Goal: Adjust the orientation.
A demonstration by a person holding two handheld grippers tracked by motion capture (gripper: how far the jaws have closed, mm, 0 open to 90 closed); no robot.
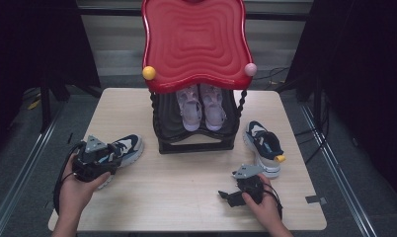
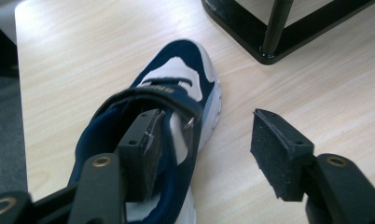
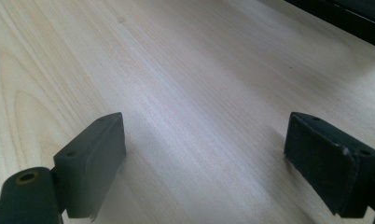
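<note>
- Nearest the high camera: my two hands at the table's point(image 1: 186, 197) near edge, a gripper in each.
- Left gripper point(image 1: 105, 159), about 8 o'clock from the table's middle — jaws apart. In the left gripper view one pad point(image 2: 146, 149) sits over the opening of the left navy-and-white sneaker point(image 2: 176, 98), the other pad hangs over bare wood beside the shoe. No squeeze on it that I can see.
- That sneaker lies on the table at 9 o'clock, toe pointing toward the rack's base point(image 2: 251, 32), just short of it.
- Right gripper point(image 1: 231, 194), about 5 o'clock — jaws wide apart, nothing between them; the right gripper view has wood grain under both pads point(image 3: 94, 158).
- Right navy-and-white sneaker point(image 1: 263, 145) stands at 3 o'clock, just beyond the right hand point(image 1: 263, 202), a yellow tab on its near end.
- Black shoe rack point(image 1: 196, 133) at 12 o'clock — a pale pink pair of sneakers point(image 1: 201, 106) on its shelf, toes toward me, under a red wavy top point(image 1: 196, 39).
- A yellow ball point(image 1: 148, 72) and a pink ball point(image 1: 250, 69) mark the top's near corners.
</note>
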